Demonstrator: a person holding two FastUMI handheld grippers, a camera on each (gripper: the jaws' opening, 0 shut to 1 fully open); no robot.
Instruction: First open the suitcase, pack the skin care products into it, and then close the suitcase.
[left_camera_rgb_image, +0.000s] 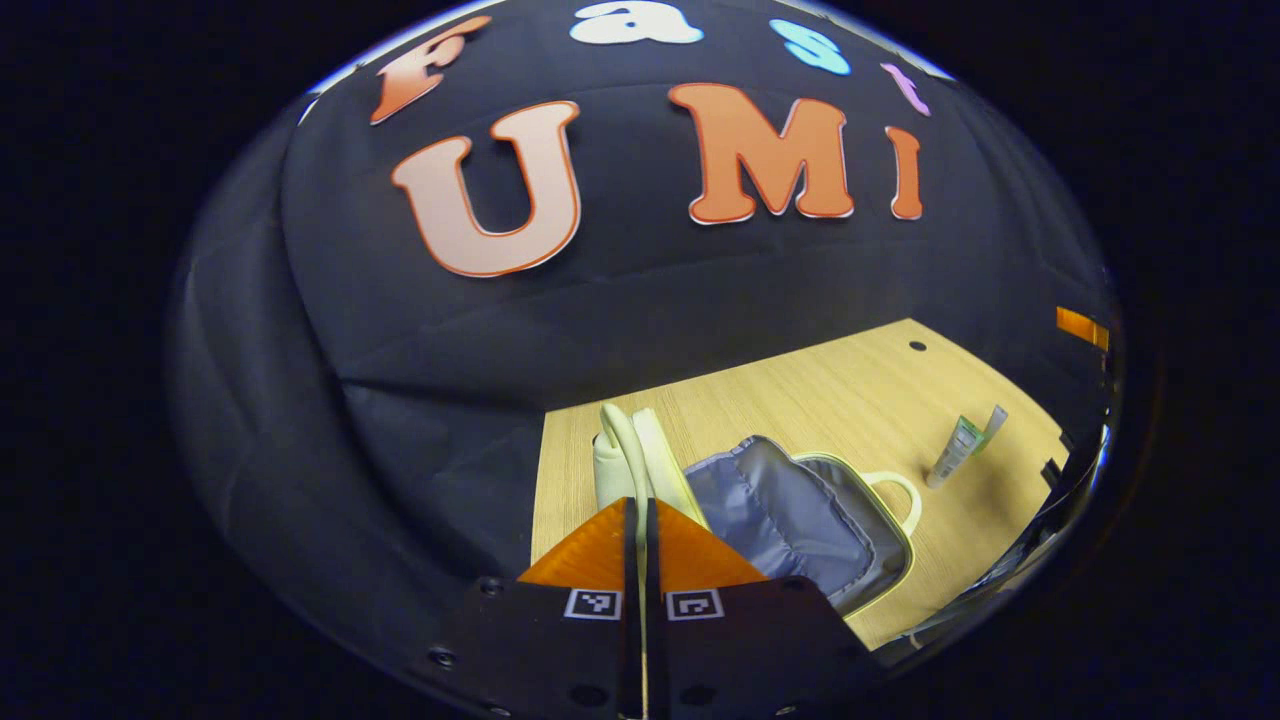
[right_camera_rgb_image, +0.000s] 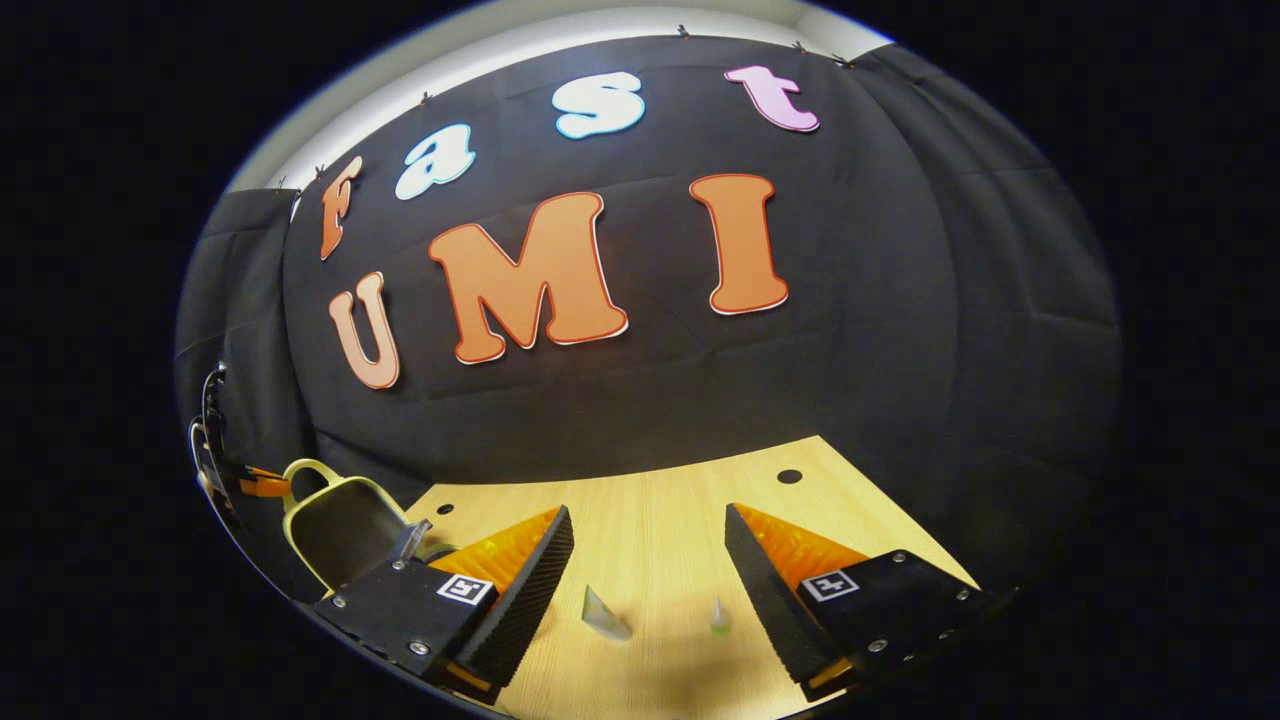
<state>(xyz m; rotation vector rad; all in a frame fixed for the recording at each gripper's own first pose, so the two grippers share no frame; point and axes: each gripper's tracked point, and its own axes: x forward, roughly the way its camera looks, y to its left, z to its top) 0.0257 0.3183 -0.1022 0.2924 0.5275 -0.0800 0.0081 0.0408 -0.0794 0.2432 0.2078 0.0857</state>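
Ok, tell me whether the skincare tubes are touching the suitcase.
Apart. The left gripper view shows the tubes lying on the table beyond the open suitcase, with a strip of bare wood between them and its handle.

No readable text, brand or number can be made out on anything. Printing on the green-and-white tube (left_camera_rgb_image: 957, 448), which lies near the far right corner of the surface (left_camera_rgb_image: 800, 400), is too small to be read. Square coded markers are carried by both grippers, but no legible characters are given by them.
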